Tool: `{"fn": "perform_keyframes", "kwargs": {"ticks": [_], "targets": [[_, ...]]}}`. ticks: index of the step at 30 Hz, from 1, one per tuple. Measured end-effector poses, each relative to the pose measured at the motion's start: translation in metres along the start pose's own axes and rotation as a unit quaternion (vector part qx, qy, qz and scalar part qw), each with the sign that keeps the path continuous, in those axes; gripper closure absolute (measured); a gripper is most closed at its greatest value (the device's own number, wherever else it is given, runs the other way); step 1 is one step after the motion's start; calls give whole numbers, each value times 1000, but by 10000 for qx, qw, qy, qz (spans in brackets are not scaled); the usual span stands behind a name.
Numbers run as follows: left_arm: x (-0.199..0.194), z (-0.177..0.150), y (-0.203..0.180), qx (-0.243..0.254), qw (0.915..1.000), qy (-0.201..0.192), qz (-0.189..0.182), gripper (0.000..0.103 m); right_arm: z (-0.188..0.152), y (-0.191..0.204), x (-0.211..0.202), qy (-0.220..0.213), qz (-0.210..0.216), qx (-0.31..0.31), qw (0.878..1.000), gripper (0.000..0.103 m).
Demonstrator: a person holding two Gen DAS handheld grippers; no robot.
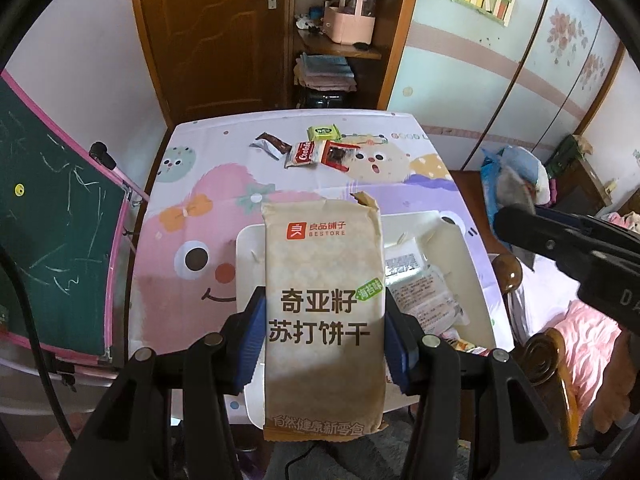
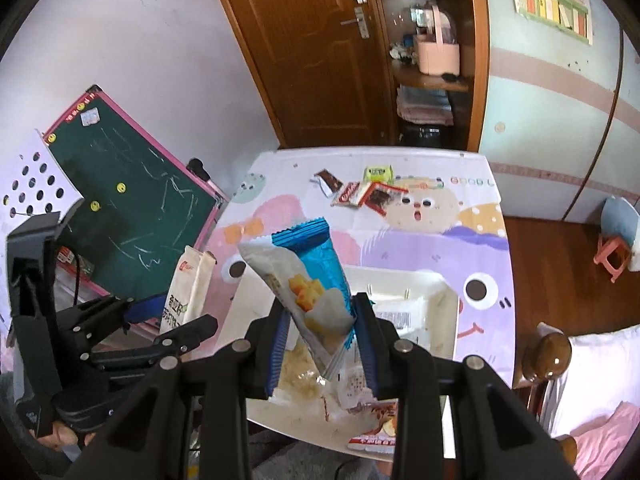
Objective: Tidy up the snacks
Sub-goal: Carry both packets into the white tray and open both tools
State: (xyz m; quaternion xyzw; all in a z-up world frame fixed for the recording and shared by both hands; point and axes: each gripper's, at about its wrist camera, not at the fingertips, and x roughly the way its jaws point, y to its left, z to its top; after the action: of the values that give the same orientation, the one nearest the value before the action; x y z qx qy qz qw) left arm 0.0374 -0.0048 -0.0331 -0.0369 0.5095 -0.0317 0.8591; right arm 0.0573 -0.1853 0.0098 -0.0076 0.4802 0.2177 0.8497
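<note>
My left tool [image 1: 324, 332] grips the beige cracker pack [image 1: 322, 280] above the white tray [image 1: 250, 240] at the tabletop's [image 1: 192, 184] near edge; my right tool [image 2: 322, 344] clenches a blue-topped snack packet [image 2: 308, 280] (tilted) over it.

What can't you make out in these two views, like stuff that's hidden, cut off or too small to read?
- White tray, left wrist view: the beige cracker pack held in front covers most of it.
- Packets in the tray, right wrist view: the blue-and-white snack packet and the right gripper hide them.
- Red-and-white packet, right wrist view: partly behind the gripper.
- Snacks at the table's far end: print mostly too small to read.
</note>
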Motion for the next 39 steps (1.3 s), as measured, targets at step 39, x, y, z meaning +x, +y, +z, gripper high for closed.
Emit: {"fn": "perform_keyframes", "kwargs": {"ticks": [39], "targets": [[11,2,-18,85,9997,-11,247,12,-4,-15,12,283,-188,197,9992,42]]}}
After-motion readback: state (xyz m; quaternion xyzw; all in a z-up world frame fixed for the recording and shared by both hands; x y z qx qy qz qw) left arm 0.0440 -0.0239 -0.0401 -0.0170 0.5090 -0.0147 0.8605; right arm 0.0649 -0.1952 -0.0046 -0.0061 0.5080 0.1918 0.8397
